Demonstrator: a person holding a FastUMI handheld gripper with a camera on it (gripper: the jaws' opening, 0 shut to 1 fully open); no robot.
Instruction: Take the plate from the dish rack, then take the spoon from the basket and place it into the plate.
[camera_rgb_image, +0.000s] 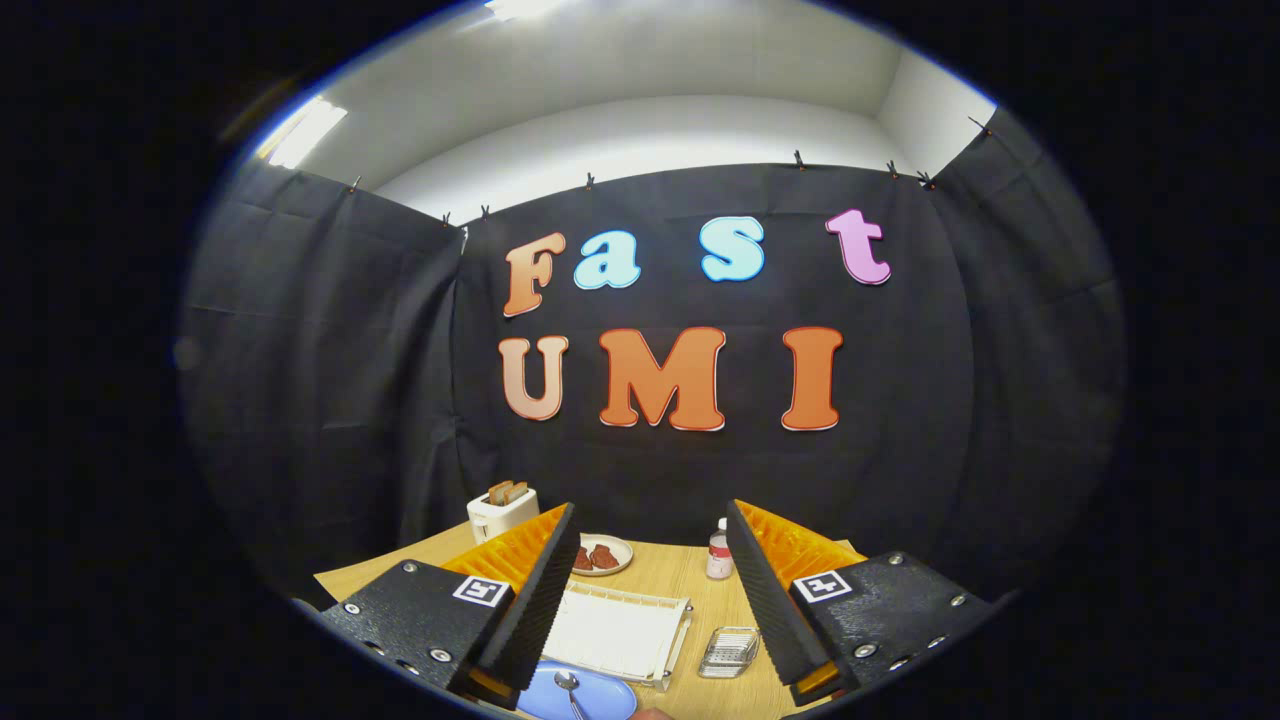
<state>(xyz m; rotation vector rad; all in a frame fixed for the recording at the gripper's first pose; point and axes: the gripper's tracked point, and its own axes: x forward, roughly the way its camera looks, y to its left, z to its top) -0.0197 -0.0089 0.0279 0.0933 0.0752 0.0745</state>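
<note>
Your gripper (650, 590), fingers spread wide and holding nothing, hovers high over the table, with the spoon (570, 690) already lying in the blue plate (610, 695) just below and between the fingers, its handle running back toward you.

Toaster (502, 512), small bottle (719, 553), saucer of brown food (601, 555) on table (670, 572)

plate (600, 695) (partly behind claw (650, 590))
</note>
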